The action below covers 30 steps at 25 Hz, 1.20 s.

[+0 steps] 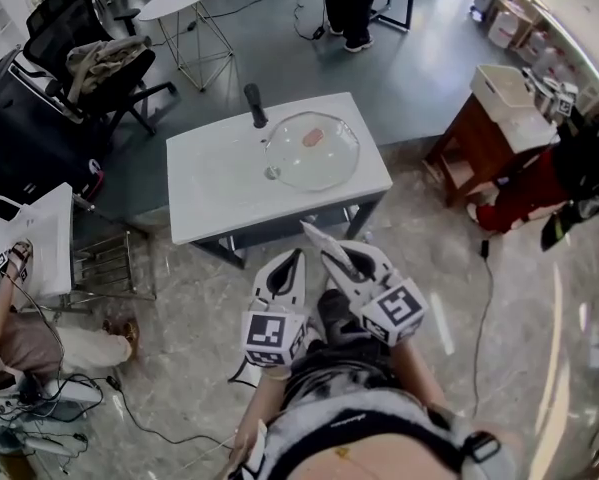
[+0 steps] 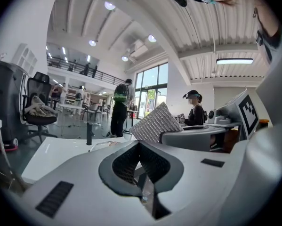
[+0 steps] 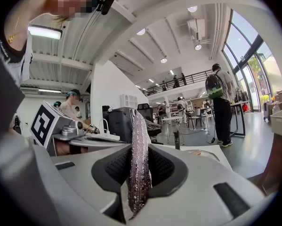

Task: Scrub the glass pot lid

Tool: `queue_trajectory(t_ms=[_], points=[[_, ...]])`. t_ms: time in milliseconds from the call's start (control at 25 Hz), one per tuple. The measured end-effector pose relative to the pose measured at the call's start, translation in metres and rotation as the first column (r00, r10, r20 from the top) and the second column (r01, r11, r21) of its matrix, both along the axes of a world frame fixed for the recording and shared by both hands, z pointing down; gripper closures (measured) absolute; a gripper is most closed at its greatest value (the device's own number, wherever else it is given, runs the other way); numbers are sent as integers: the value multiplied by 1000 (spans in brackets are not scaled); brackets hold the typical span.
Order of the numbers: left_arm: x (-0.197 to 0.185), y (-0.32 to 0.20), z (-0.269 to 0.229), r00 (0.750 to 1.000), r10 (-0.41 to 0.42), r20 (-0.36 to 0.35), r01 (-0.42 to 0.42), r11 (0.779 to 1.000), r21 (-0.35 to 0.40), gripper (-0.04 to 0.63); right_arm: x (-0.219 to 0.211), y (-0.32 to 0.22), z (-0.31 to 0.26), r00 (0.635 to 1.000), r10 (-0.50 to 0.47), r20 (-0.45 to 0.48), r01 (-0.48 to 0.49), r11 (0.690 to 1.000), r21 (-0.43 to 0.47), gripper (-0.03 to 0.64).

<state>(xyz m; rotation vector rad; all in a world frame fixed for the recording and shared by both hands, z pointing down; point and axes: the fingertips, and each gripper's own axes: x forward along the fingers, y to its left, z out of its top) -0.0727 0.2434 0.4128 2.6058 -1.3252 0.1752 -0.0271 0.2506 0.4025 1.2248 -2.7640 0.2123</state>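
Note:
The glass pot lid lies flat on the white table, with a pink patch showing through it; it also shows low and far in the right gripper view. Both grippers hang side by side in front of the table's near edge, apart from the lid. My left gripper is shut with nothing between its pads. My right gripper is shut on a silver mesh scouring pad, which sticks up past the jaws and shows in the left gripper view.
A black upright post stands on the table behind the lid. A wooden side table with a white bin is at the right, a wire rack at the left, an office chair and a round table beyond. A person stands far off.

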Motion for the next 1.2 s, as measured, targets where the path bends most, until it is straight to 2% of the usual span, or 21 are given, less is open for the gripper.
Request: queue_trajectory(t_ms=[400, 640, 960, 1200], points=[[25, -74, -7, 999, -47, 23, 47, 999, -3, 595, 23, -81, -7, 998, -55, 8, 55, 998, 12, 534], [38, -112, -11, 996, -73, 52, 72, 997, 16, 595, 40, -116, -5, 997, -75, 31, 76, 997, -13, 534], [68, -153, -17, 992, -116, 46, 114, 993, 28, 595, 73, -160, -12, 994, -95, 46, 95, 995, -2, 534], [76, -172, -10, 991, -133, 34, 133, 991, 12, 595, 81, -180, -6, 993, -119, 24, 119, 993, -9, 534]])
